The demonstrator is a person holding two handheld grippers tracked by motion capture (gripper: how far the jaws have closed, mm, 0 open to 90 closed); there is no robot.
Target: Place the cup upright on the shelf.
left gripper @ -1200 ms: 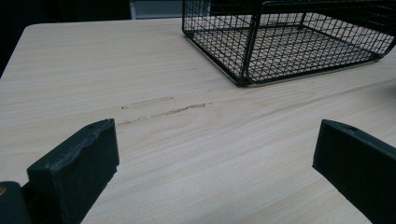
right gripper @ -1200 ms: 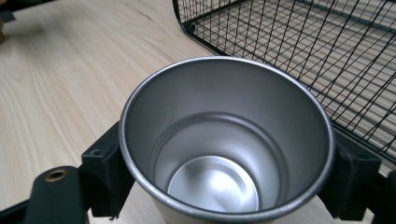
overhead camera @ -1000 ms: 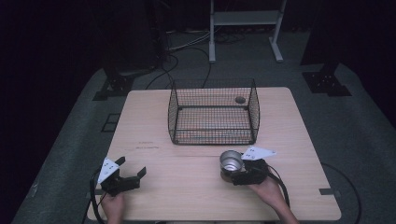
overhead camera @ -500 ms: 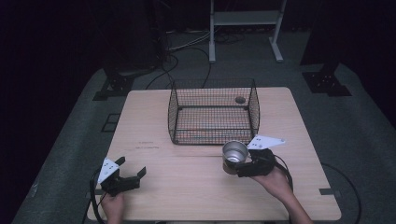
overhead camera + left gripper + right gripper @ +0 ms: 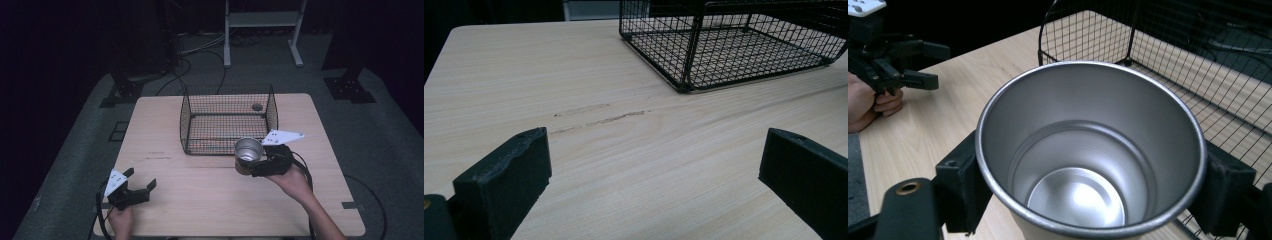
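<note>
An empty steel cup (image 5: 248, 151) (image 5: 1088, 155) is held upright just above the table, at the front right corner of the black wire basket (image 5: 227, 120). My right gripper (image 5: 256, 161) (image 5: 1088, 195) is shut on the cup, one jaw on each side of its wall. At the table's front left, my left gripper (image 5: 142, 181) (image 5: 654, 175) rests low over the bare wood, open, with nothing between its jaws. The basket (image 5: 734, 45) lies ahead of it to the right.
The wooden table (image 5: 165, 125) has a scuff mark (image 5: 599, 117) ahead of the left gripper. A small round dark thing (image 5: 257, 106) lies at the basket's back right. Cables and a metal stand (image 5: 260, 30) sit on the floor beyond the table.
My right gripper has carried the cup up and away from the person, from the open table toward the basket's front right corner. The left gripper has stayed where it was.
</note>
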